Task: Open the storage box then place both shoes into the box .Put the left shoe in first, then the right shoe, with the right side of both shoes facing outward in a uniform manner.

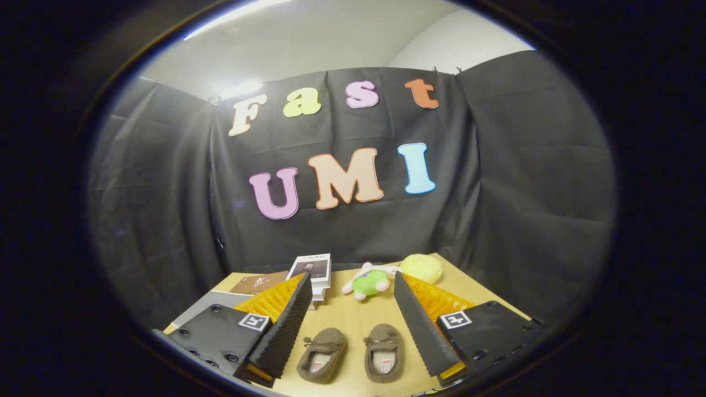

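Observation:
Two small brown shoes lie side by side on the wooden table (353, 314), toes pointing away from me. One shoe (322, 346) lies nearer the left finger, the other shoe (384, 344) nearer the right finger. My gripper (352, 286) hovers above them with its fingers spread wide and nothing between them. Both shoes sit on the table between the two fingers, low down and close to me. The storage box cannot be made out here.
Beyond the shoes, a green and pink plush toy (368, 282) and a yellow soft thing (421, 268) lie at the table's far edge. A stack of books (312, 273) stands at the back left, with a brown flat item (258, 283) beside it.

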